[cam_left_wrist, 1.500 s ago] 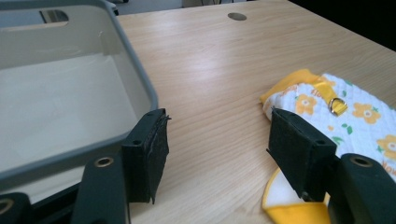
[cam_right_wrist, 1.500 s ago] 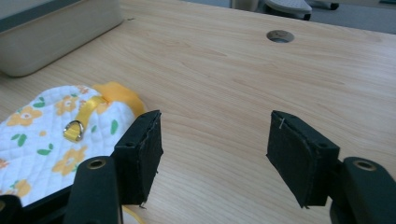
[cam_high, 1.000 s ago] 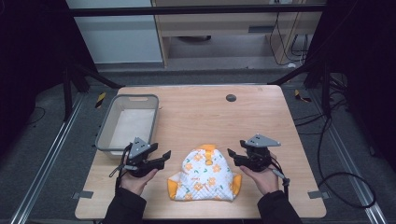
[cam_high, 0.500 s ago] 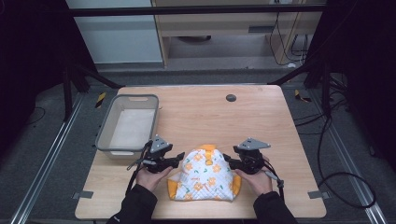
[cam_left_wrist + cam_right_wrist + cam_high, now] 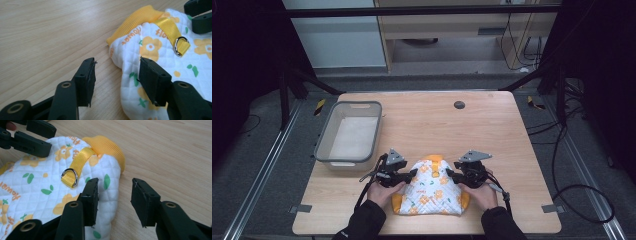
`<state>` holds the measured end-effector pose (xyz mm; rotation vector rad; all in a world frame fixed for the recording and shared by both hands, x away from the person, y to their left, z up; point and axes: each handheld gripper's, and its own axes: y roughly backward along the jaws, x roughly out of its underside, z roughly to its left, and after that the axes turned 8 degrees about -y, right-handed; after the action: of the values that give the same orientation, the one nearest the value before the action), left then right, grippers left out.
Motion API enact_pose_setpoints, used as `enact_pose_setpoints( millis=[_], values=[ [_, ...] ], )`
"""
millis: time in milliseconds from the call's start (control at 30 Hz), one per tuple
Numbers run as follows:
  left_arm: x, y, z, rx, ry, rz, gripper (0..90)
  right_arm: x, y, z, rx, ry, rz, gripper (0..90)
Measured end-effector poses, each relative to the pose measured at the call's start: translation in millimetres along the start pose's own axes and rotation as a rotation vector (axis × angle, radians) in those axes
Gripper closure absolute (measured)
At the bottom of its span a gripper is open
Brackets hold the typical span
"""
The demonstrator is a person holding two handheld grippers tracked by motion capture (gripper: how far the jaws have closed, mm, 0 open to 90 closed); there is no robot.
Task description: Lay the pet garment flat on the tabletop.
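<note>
High view: a small quilted pet garment (image 5: pixel 428 192), white with orange flowers and an orange ribbed collar, lies flat near the near edge of the wooden table (image 5: pixel 492 125), roughly centred. Its long axis runs near to far, collar at the far end. The left gripper (image 5: pixel 412 175) sits against the garment's left shoulder and the right gripper (image 5: pixel 450 175) against its right shoulder, so each hand is nearest its own side and the cloth lies between the two tools. A grey plastic bin (image 5: pixel 349 132) stands to the far left, apart from the garment.

Left gripper view: the left gripper (image 5: pixel 117 77) straddles the garment's (image 5: pixel 160 50) left edge. One jaw stands over bare wood, the other over the quilted cloth, and the hem lies in the gap. The jaws have just been closing, but they are spread and the pads do not yet press the fabric. A yellow webbing strap with a metal D-ring (image 5: pixel 181 46) lies farther along the back, toward the collar.

Right gripper view: the right gripper (image 5: pixel 115 192) mirrors this on the opposite edge, one jaw above the cloth (image 5: pixel 45 187), the other above the table. Its jaws have also just been closing, with the edge between them and not yet pinched. The D-ring (image 5: pixel 69 178) lies just beyond the cloth-side jaw.
</note>
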<state>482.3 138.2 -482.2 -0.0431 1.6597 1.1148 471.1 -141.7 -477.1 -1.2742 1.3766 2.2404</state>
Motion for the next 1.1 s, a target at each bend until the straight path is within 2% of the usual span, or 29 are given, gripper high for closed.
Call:
enact_pose_setpoints(
  millis=[67, 133, 267, 300, 333, 400, 600, 667, 700, 767, 800, 833, 867, 933, 967, 1000, 1033, 1067, 1100],
  values=[
    [0.2, -2.8, -1.4, 0.011, 0.01, 0.008, 52.6, 0.2, -2.3, 0.6, -0.004, -0.01, 0.014, 61.2],
    [0.3, -4.3, -2.9, 0.03, 0.015, 0.012, 57.8, 0.8, -5.2, 2.2, -0.017, -0.006, 0.03, 69.3],
    [0.4, -4.7, -4.5, 0.053, 0.026, 0.021, 68.3, 0.9, -7.1, 4.5, -0.027, -0.003, 0.043, 74.7],
    [0.4, -4.8, -5.7, 0.052, 0.027, 0.021, 74.1, 1.1, -8.2, 5.5, -0.033, 0.0, 0.052, 79.2],
    [0.4, -4.9, -6.5, 0.05, 0.023, 0.02, 74.1, 1.1, -8.2, 5.5, -0.033, 0.0, 0.052, 79.2],
    [0.4, -4.5, -8.1, 0.048, 0.023, 0.014, 82.4, 1.2, -8.9, 6.8, -0.038, 0.006, 0.057, 82.5],
    [-2.2, 5.4, -10.1, 0.042, 0.003, -0.031, 86.8, -0.7, -3.0, 8.5, -0.041, 0.013, 0.042, 84.0],
    [-5.3, 12.6, -10.9, 0.042, -0.001, -0.055, 86.9, -3.1, 2.8, 10.2, -0.053, 0.02, 0.019, 84.1],
    [-9.4, 22.3, -12.8, 0.044, -0.001, -0.094, 87.1, -5.9, 11.6, 13.8, -0.06, 0.029, -0.001, 84.3],
    [-15.3, 34.5, -16.6, 0.045, -0.013, -0.136, 87.2, -8.7, 22.5, 18.0, -0.065, 0.046, -0.031, 84.3],
    [-15.3, 34.5, -16.6, 0.045, -0.013, -0.136, 87.2, -8.7, 22.5, 18.0, -0.065, 0.046, -0.031, 84.3],
    [-23.4, 48.1, -20.8, 0.043, -0.035, -0.18, 87.2, -12.7, 35.0, 22.1, -0.063, 0.063, -0.066, 84.3],
    [-23.4, 48.1, -20.8, 0.043, -0.035, -0.18, 87.1, -12.7, 35.0, 22.1, -0.063, 0.063, -0.066, 84.3],
    [-33.1, 61.2, -24.6, 0.028, -0.057, -0.231, 87.1, -18.6, 47.2, 25.0, -0.07, 0.072, -0.111, 84.2],
    [-43.2, 70.9, -26.1, 0.013, -0.066, -0.274, 87.1, -25.8, 56.4, 27.9, -0.074, 0.074, -0.159, 84.2],
    [-43.2, 70.9, -26.1, 0.013, -0.066, -0.274, 87.0, -25.8, 56.4, 27.9, -0.074, 0.074, -0.159, 84.2],
    [-54.2, 73.1, -25.3, -0.025, -0.086, -0.289, 86.9, -34.1, 59.9, 30.2, -0.061, 0.075, -0.199, 84.0],
    [-54.2, 73.1, -25.3, -0.025, -0.086, -0.289, 86.7, -34.1, 59.9, 30.2, -0.061, 0.075, -0.199, 84.0],
    [-59.5, 71.4, -23.9, -0.058, -0.099, -0.288, 86.7, -38.8, 59.4, 30.7, -0.049, 0.074, -0.216, 83.8]
  ],
)
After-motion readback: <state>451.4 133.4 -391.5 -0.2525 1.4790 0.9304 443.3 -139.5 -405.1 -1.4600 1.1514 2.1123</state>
